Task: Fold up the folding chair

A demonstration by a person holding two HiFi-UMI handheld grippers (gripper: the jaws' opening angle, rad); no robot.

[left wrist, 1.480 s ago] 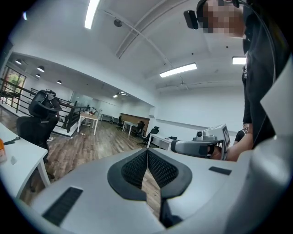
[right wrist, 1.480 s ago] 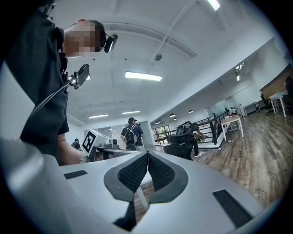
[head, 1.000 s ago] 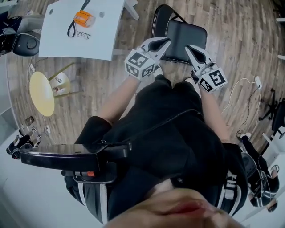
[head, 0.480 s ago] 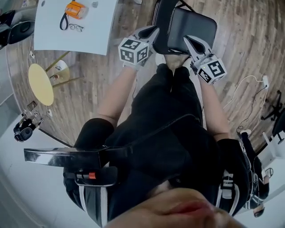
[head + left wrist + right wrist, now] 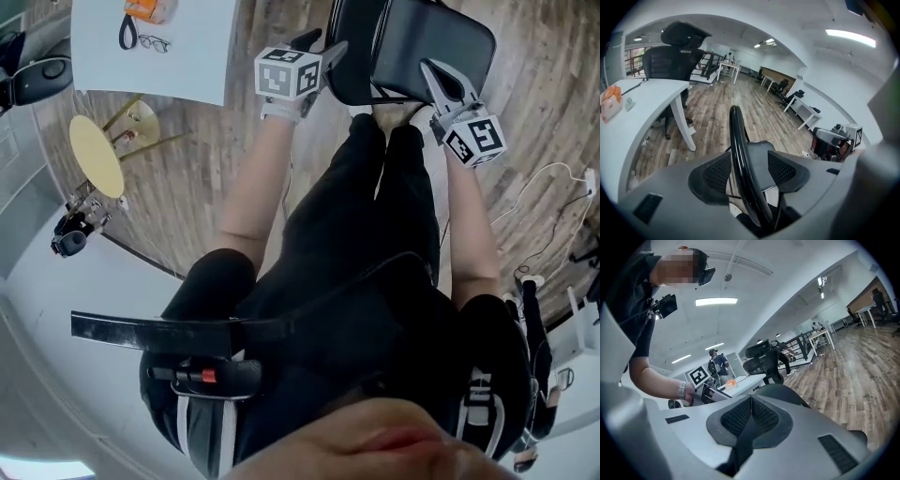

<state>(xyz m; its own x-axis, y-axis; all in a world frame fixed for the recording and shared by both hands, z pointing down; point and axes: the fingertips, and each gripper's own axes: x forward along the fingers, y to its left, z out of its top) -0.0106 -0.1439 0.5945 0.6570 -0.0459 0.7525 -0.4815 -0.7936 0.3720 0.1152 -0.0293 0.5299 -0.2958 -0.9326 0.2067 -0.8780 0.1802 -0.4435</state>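
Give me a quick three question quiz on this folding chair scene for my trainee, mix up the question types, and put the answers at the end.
1. True or false: the right tongs are shut with nothing between them.
2. What stands between the jaws of the left tongs? A) the folding chair's black frame tube B) a table leg C) a cable
3. Fill in: the glasses lie on the white ____.
Key: 1 true. 2 A; those jaws are opening, pads off the tube. 3 table.
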